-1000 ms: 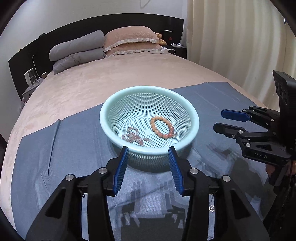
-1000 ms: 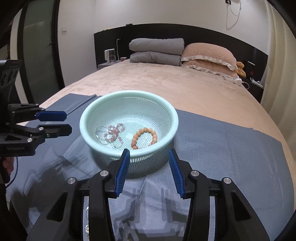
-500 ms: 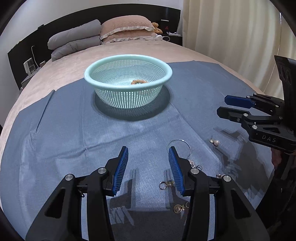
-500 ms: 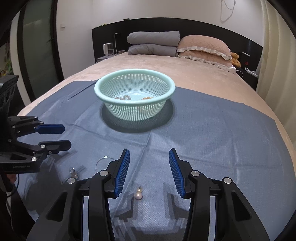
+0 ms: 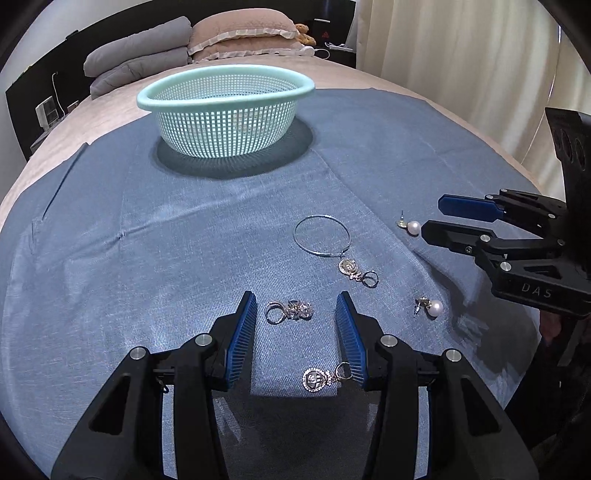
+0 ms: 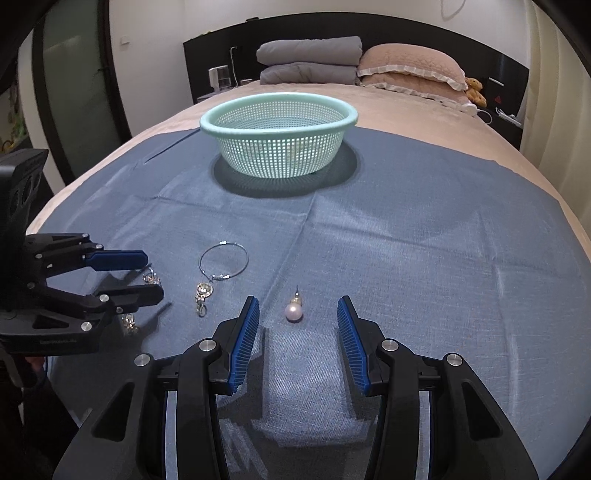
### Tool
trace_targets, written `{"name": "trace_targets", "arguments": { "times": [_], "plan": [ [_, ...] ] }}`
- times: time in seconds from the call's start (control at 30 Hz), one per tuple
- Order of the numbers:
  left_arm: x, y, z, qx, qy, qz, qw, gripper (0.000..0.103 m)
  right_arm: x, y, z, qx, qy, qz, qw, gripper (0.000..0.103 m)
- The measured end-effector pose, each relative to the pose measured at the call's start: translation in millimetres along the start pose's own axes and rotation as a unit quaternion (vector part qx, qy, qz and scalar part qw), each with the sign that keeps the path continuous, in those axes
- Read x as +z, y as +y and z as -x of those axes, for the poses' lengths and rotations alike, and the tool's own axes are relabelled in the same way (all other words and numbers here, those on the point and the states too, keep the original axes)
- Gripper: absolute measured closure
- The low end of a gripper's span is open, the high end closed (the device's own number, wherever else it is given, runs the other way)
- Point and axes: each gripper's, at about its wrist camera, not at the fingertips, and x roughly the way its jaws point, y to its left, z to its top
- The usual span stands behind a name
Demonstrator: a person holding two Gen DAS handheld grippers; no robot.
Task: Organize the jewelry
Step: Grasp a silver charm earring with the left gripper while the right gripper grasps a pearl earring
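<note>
A mint mesh basket (image 5: 225,122) (image 6: 277,155) stands at the far side of a blue cloth (image 5: 129,240); its inside is hidden from here. My left gripper (image 5: 295,299) hangs open low over the cloth, a sparkly earring cluster (image 5: 290,311) lying between its fingertips and a round pendant earring (image 5: 317,379) beside its right finger. My right gripper (image 6: 297,302) is open too, with a pearl earring (image 6: 293,312) lying loose between its tips. A thin wire hoop with a charm (image 5: 322,235) (image 6: 223,262) and a second pearl earring (image 5: 430,307) lie nearby.
The cloth covers a pink bed with grey and pink pillows (image 5: 240,33) at the headboard. A curtain (image 5: 461,55) hangs on the right. In the left wrist view the right gripper (image 5: 434,216) reaches in from the right; in the right wrist view the left gripper (image 6: 153,276) comes from the left.
Both grippers have drawn back from the basket and sunk toward the cloth. The loose jewelry has come into view near the fingertips. The jaws stand as wide as before.
</note>
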Motion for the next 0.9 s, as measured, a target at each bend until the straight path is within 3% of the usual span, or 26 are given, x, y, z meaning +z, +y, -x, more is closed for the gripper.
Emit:
{"name": "trace_targets", "arguments": {
  "times": [0.1, 0.17, 0.43, 0.53, 0.6, 0.9],
  "plan": [
    [-2.3, 0.2, -3.0, 0.0, -0.001, 0.003, 1.0, 0.056, -3.1, 1.5, -7.4, 0.006, 0.01, -0.002, 1.0, 0.063],
    [-2.2, -0.9, -4.1, 0.001, 0.001, -0.002, 1.0, 0.056, -4.9, 1.4, -11.4, 0.013, 0.017, -0.006, 1.0, 0.071],
    [-4.2, -2.8, -6.7, -0.001, 0.002, -0.002, 1.0, 0.056, -8.1, -1.5, -15.8, 0.014, 0.02, -0.016, 1.0, 0.087],
    [-3.1, -2.5, -6.8, 0.007, 0.003, -0.003, 1.0, 0.064, -8.0, -3.1, -14.6, 0.016, 0.019, -0.02, 0.999, 0.092],
    [-3.4, -1.0, -5.8, 0.001, 0.002, 0.002, 1.0, 0.077, -8.4, -3.4, -13.6, 0.016, 0.018, -0.02, 0.999, 0.094],
    [-1.1, -3.1, -0.9, -0.004, 0.0, 0.0, 1.0, 0.081, -4.5, -3.3, -8.4, 0.009, 0.016, -0.017, 1.0, 0.094]
  ]
}}
